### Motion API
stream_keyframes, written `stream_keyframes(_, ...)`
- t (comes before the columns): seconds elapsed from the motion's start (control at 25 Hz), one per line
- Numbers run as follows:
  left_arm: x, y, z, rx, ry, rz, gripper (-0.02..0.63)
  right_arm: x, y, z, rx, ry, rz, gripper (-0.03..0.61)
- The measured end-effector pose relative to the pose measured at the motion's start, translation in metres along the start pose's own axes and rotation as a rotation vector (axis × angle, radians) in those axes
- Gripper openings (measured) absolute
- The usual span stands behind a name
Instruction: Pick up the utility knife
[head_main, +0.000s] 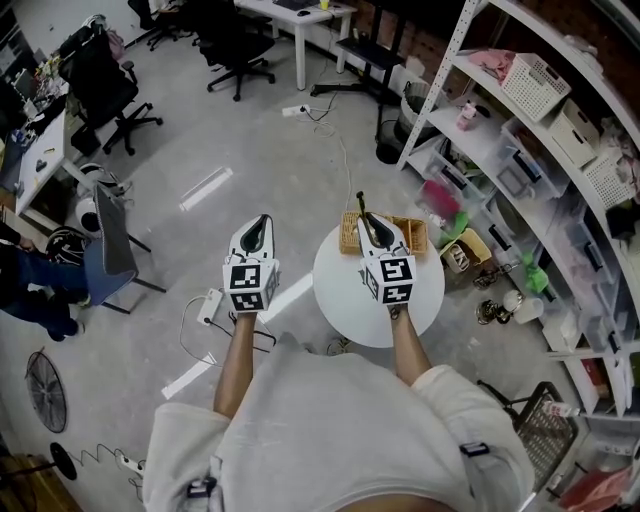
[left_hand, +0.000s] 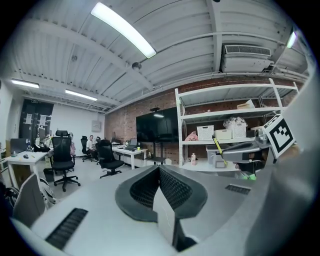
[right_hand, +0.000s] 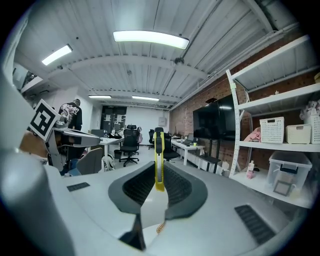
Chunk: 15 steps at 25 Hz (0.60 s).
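The utility knife, yellow with a black slider, stands upright between the jaws of my right gripper, which is shut on it. In the head view the right gripper hovers over the far edge of the round white table, and the knife pokes out past its tips. My left gripper is held over the floor to the left of the table. Its jaws meet at the left gripper's tip with nothing between them. The left gripper view also catches the knife off to the right.
A wicker basket sits at the table's far edge. White shelving with bins and boxes runs along the right. Office chairs and desks stand at the back left, a grey chair closer. A power strip and cables lie on the floor.
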<state>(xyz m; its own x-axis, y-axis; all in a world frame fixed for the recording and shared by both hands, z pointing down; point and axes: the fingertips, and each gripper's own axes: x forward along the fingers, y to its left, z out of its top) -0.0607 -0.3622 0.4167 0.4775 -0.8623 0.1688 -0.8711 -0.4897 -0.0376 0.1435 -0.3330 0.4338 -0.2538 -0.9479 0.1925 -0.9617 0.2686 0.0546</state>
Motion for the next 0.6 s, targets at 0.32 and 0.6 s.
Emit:
stream_keyframes(0.32, -0.0042, -0.0005, -0.0005, 0.003, 0.006, 0.002, 0.02, -0.004, 0.0018, -0.0043, 0.006, 0.008, -0.001, 0.071)
stream_keyframes(0.6, -0.0057, 0.001, -0.0051, 0.006, 0.018, 0.011, 0.02, -0.0039, 0.0042, -0.0061, 0.003, 0.017, 0.01, 0.071)
